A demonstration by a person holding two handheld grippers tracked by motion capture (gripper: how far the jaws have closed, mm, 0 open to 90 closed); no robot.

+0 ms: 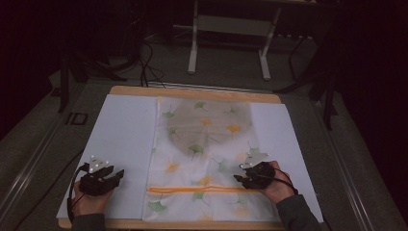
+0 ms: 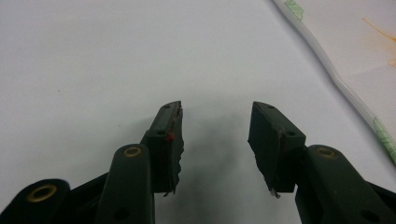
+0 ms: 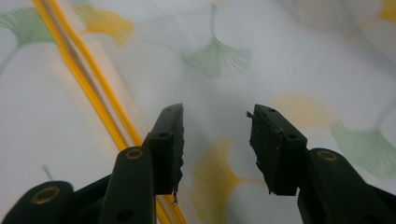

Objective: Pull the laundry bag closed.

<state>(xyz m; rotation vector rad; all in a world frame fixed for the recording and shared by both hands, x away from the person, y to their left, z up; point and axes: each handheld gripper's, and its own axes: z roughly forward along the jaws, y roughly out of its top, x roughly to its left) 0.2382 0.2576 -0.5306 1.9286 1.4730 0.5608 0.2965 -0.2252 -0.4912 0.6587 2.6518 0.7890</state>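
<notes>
A thin white cloth [image 1: 207, 159] printed with green and yellow fan-shaped leaves lies flat on a white sheet [image 1: 125, 130]. An orange stripe [image 1: 192, 190] crosses it near the front edge. A round greyish patch [image 1: 209, 125] shows in its far half. My left gripper [image 1: 118, 175] rests at the front left over the bare white sheet [image 2: 116, 56], jaws open and empty [image 2: 215, 135], with the cloth's edge [image 2: 355, 56] off to its right. My right gripper [image 1: 239, 179] hovers over the cloth's front right part, open [image 3: 215, 135], nothing between its pads. The orange stripe [image 3: 88, 79] runs to its left.
The sheet lies on a wooden tabletop [image 1: 192, 91] whose rim shows at the back and front. Behind the table stands a white metal frame [image 1: 228, 29], and dark cables [image 1: 144, 62] lie on the grey floor. Dark stands flank the table.
</notes>
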